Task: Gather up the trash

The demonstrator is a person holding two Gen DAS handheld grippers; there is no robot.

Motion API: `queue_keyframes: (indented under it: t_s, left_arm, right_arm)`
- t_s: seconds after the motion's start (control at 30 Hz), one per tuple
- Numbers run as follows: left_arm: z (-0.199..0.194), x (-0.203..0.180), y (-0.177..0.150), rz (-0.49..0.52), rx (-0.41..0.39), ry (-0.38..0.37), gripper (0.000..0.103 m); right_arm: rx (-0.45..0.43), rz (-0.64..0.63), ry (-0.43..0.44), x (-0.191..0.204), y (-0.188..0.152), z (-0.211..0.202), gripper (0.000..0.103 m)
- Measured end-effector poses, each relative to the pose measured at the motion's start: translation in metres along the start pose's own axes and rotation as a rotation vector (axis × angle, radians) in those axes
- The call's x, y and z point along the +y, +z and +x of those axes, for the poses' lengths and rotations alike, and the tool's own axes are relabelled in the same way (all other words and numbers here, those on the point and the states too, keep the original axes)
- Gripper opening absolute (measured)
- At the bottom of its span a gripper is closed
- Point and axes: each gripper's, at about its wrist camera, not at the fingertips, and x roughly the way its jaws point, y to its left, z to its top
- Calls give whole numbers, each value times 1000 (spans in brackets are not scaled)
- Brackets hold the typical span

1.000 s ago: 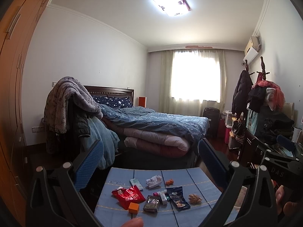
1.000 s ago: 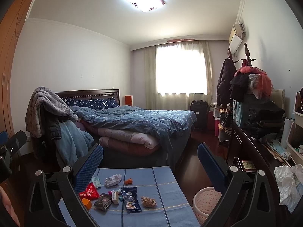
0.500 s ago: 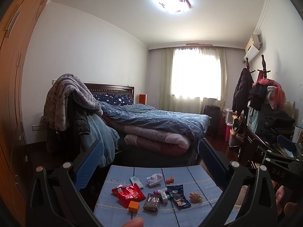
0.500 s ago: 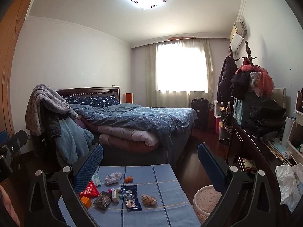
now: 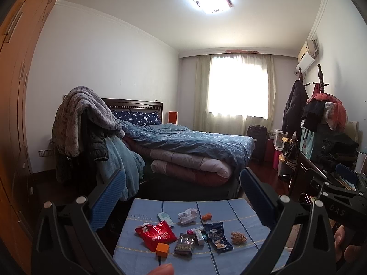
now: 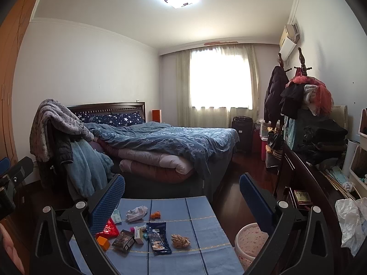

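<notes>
Trash lies on a blue-clothed table (image 5: 229,261) (image 6: 201,208): a red wrapper (image 5: 158,235) (image 6: 109,228), a dark blue biscuit bag (image 5: 216,235) (image 6: 157,237), a brown packet (image 5: 184,244) (image 6: 123,244), crumpled white paper (image 5: 187,215) (image 6: 137,213), an orange block (image 5: 162,249) (image 6: 103,243) and a dried brown scrap (image 5: 238,237) (image 6: 180,240). My left gripper (image 5: 182,192) and right gripper (image 6: 181,191) are both open and empty, held above and in front of the table.
A pink dotted bin (image 6: 250,243) stands on the floor right of the table. A bed (image 6: 165,146) lies behind it. A dark dresser (image 6: 309,183) with piled clothes runs along the right wall. A chair draped with blankets (image 5: 91,133) is at left.
Both views have tilted slightly down, so the table and trash sit a little higher in frame. Both grippers stay open.
</notes>
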Motion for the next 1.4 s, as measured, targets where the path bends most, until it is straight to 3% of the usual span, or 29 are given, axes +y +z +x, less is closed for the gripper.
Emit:
queue_keyframes:
  t_s: [0.4, 0.67, 0.8, 1.13, 1.4]
  left_arm:
    - [24, 1, -9, -1, 44, 0, 100]
    - [67, 22, -43, -23, 147, 28, 100]
    - [95, 35, -72, -25, 200, 53, 100]
    - [186, 50, -181, 50, 471, 122, 100]
    - [250, 66, -243, 13, 620, 146, 99]
  right_arm:
    - [41, -2, -7, 4, -7, 24, 100]
    - [119, 19, 31, 7, -35, 58, 99]
    - [161, 13, 42, 14, -56, 78, 100]
    - [354, -33, 66, 30, -123, 145, 99]
    - [450, -35, 90, 33, -154, 174, 99]
